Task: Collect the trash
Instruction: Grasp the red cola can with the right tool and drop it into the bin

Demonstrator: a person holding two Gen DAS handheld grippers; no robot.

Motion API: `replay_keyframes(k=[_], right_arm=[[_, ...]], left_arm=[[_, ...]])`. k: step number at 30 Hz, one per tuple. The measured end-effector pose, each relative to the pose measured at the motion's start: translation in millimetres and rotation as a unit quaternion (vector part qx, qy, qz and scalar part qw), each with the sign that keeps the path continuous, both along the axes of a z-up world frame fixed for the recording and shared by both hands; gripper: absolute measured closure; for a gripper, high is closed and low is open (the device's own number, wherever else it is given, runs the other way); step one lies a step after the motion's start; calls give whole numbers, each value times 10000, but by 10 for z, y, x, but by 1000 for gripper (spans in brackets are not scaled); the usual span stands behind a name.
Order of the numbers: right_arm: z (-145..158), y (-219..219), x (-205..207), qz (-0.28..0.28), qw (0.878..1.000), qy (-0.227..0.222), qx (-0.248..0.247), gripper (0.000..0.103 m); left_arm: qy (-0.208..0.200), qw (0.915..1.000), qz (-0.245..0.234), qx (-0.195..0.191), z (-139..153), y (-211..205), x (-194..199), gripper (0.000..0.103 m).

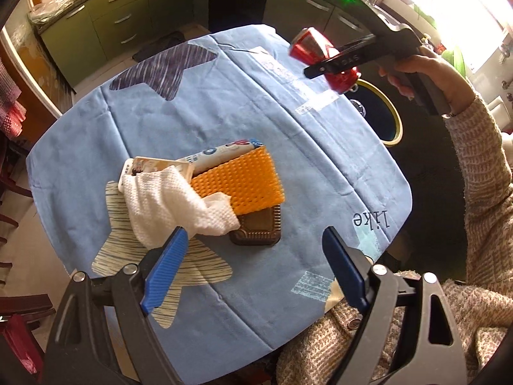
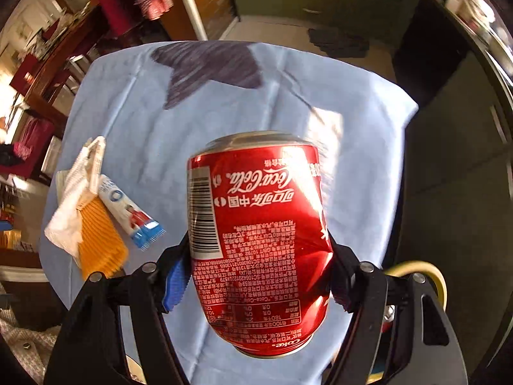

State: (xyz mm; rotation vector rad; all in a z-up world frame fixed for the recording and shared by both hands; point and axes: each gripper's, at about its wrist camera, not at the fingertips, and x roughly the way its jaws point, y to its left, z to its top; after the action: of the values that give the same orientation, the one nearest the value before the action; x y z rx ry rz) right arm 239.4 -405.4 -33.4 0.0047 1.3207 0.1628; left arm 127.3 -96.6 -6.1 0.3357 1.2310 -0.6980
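My right gripper (image 2: 256, 276) is shut on a dented red Coca-Cola can (image 2: 259, 234), held in the air above the table's right edge; the can also shows in the left wrist view (image 1: 320, 54), close to the bin (image 1: 389, 118). My left gripper (image 1: 256, 243) is open and empty just above a trash pile: a crumpled white tissue (image 1: 170, 205), an orange ribbed wrapper (image 1: 240, 183), a brown plastic tray (image 1: 256, 227) and a white and blue wrapper (image 1: 221, 154). The tissue lies by my left finger.
A blue cloth with star prints (image 1: 224, 102) covers the table. The bin, dark with a yellow rim, stands on the floor to the right of the table. Green kitchen cabinets (image 1: 105, 22) stand behind. Chairs with red cloth (image 1: 12, 118) are at the left.
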Motion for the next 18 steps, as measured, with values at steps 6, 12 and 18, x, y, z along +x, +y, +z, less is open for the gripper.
replay_keyframes(k=[6,12,18], right_arm=[[-253,-1524,-737,-1364,9901,242,-239,32],[-845,-2404,-1167,-2248,9716,668,-314,32],[-1193,-2586,-1219,-2370,9676,844,-214,32]], left_arm=[[68,9997,-215,32,-67,-296,-9,22],[78,9996,-239,145,-98,-450,5,21],[88,9993,-236,270,-118,-489,12,21]])
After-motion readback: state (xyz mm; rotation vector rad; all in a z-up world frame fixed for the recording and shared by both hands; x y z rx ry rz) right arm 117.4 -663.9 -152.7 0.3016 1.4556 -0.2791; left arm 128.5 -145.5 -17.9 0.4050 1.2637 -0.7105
